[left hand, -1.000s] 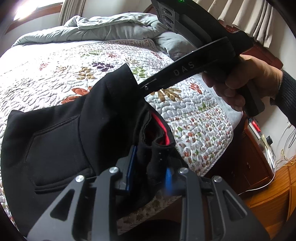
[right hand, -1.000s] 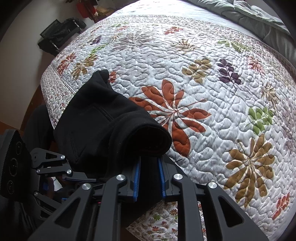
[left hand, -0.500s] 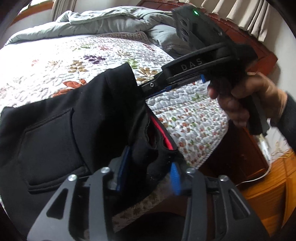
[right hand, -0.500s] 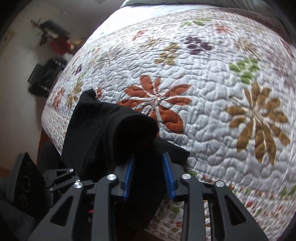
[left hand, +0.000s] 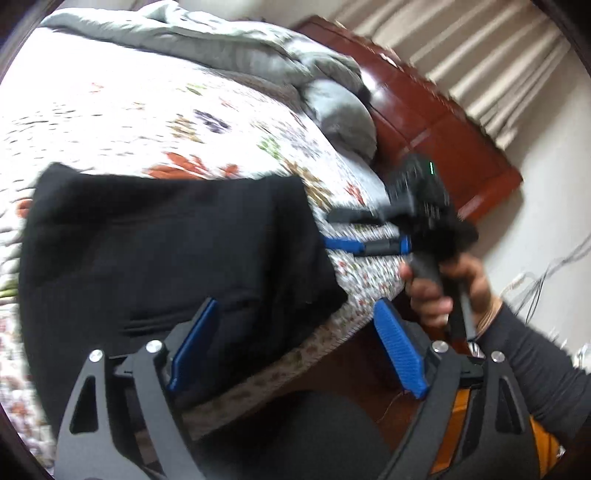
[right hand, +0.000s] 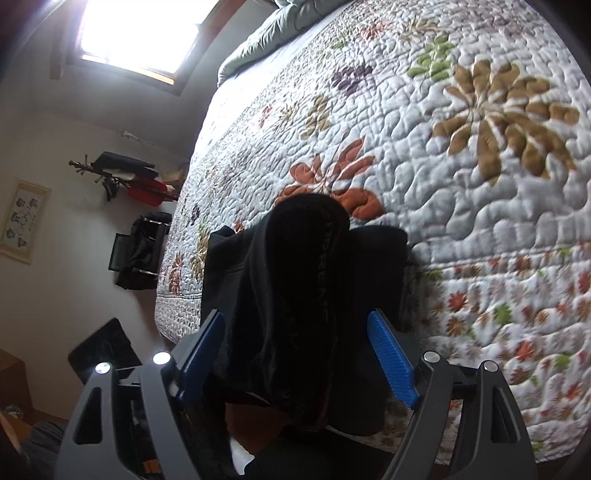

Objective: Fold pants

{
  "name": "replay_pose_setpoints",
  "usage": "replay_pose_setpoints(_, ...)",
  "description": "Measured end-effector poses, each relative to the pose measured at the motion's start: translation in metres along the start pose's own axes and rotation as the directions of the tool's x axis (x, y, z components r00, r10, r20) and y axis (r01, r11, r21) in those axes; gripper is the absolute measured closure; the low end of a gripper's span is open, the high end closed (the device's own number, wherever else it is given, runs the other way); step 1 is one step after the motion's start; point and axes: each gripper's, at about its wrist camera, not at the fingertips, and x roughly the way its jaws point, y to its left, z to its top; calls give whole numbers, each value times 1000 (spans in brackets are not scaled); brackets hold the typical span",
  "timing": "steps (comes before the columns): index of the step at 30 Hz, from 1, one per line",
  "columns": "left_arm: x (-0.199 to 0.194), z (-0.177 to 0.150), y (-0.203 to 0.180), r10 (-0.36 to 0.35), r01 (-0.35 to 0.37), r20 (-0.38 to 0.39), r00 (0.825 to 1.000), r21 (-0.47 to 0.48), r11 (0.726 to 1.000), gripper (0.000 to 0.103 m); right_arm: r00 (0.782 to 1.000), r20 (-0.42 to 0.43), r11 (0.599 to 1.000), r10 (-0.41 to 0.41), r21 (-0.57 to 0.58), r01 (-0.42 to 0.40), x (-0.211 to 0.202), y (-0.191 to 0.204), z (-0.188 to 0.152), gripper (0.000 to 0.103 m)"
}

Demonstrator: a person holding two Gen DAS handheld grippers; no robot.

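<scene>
Lying across the left and centre of the left wrist view, the black pants (left hand: 173,251) are spread on the floral quilt (left hand: 122,110) near the edge of the bed, their near corner draped over that edge. At the bottom of the same frame the left gripper (left hand: 295,347) is seen with its jaws opening wide; the left blue pad (left hand: 192,347) sits against the cloth, while the other pad stands clear of it over the bed's edge, so nothing is pinched. A grey duvet (left hand: 258,59) is bunched along the upper part of the frame beside a red-brown wooden headboard (left hand: 443,140). At the right, the right gripper (left hand: 347,230) is blurred, held by a hand (left hand: 439,291) in a dark sleeve, its fingers parted just beside the right edge of the pants.

In the right wrist view, a window (right hand: 136,33) glows at the upper left. At the centre bottom a rolled fold of the pants (right hand: 303,288) hangs between the jaws, which are opening; neither pad is seen pressing the cloth. The quilt (right hand: 461,147) fills the right.
</scene>
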Motion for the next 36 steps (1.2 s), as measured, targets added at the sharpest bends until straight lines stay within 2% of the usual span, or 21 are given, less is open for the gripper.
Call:
replay_pose_setpoints(2, -21, 5, 21, 50, -50, 37, 998, -15, 999, 17, 1000, 12, 1000, 12, 2, -12, 5, -1, -2, 16)
replay_pose_setpoints(5, -47, 10, 53, 123, -119, 75, 990, -44, 992, 17, 1000, 8, 1000, 24, 11, -24, 10, -2, 0, 16)
replay_pose_setpoints(9, -71, 14, 101, 205, -193, 90, 975, -129, 973, 17, 998, -3, 998, 66, 9, -66, 3, 0, -4, 16)
replay_pose_setpoints(13, -81, 11, 131, 212, -190, 91, 973, -201, 961, 17, 996, -44, 997, 71, 16, -71, 11, -4, -8, 16)
replay_pose_setpoints(18, -64, 8, 146, 136, -116, 61, 989, -262, 958, 17, 988, -79, 990, 135, 42, -132, 38, -6, -3, 17)
replay_pose_setpoints(19, -58, 9, 148, 133, -114, 53, 990, -276, 954, 17, 989, -90, 993, 117, 36, -115, 46, -4, -2, 20)
replay_pose_setpoints(21, -52, 8, 152, 124, -106, 43, 991, -301, 948, 17, 990, -102, 996, 93, 11, -92, 53, 3, -2, 34)
replay_pose_setpoints(22, -50, 8, 154, 131, -112, 40, 991, -307, 945, 17, 990, -110, 996, 86, -1, -86, 54, 6, -1, 55)
replay_pose_setpoints(23, -49, 9, 155, 137, -119, 38, 990, -310, 943, 17, 991, -110, 997, 81, -3, -82, 53, 9, 0, 81)
replay_pose_setpoints(24, -49, 9, 156, 142, -123, 39, 989, -310, 943, 17, 991, -106, 997, 76, -6, -77, 51, 11, 1, 85)
replay_pose_setpoints(27, -48, 13, 154, 149, -129, 46, 988, -302, 944, 17, 996, -92, 996, 7, -91, -16, 39, 33, 0, 86)
replay_pose_setpoints(32, -50, 20, 142, 134, -110, 69, 989, -278, 954, 17, 999, -29, 984, -31, -178, 25, -2, 68, -2, 87)
replay_pose_setpoints(36, -51, 26, 123, 107, -80, 99, 989, -241, 967, 17, 999, 12, 985, -52, -165, 53, -21, 61, -4, 87)
